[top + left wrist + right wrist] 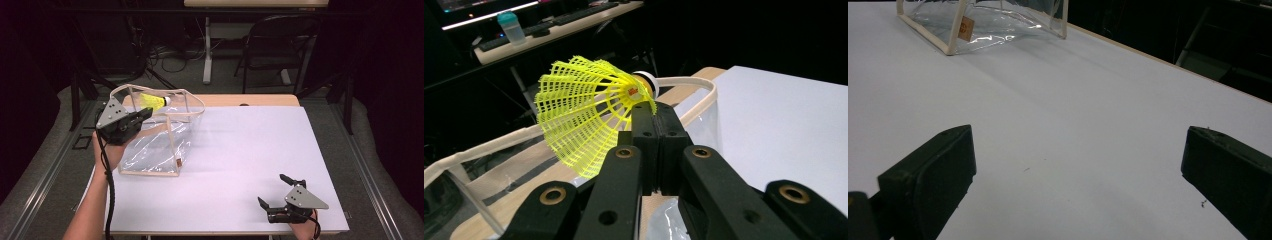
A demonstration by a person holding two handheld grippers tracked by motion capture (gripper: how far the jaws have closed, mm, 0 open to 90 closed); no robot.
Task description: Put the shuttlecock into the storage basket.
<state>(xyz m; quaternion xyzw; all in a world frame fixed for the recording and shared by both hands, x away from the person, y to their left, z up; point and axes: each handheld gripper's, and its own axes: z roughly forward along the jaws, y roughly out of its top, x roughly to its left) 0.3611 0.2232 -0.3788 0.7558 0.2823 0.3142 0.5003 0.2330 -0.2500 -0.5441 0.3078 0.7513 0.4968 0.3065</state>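
The left gripper (pixel 145 113) is raised over the far left corner of the tabletop (pixel 250 165), its fingers (pixel 644 135) pressed together on the edge of the skirt of a yellow plastic-mesh shuttlecock with a white cork tip (pixel 589 112). The shuttlecock lies roughly level, its cork pointing away from the fingers and its skirt flaring toward the left of the left gripper view. In the high view it hangs just above the open mouth of a clear plastic pouch with cream fabric edging (pixel 160 145), which stands near the far left corner and reaches toward the left edge. The pouch's cream rim (pixel 704 87) curves just beyond the cork.

The right gripper (pixel 274 192) rests low at the near right corner of the tabletop, well apart from the pouch. Its fingers (pixel 930 185) are spread wide with nothing between them, and bare white tabletop shows in the gap.
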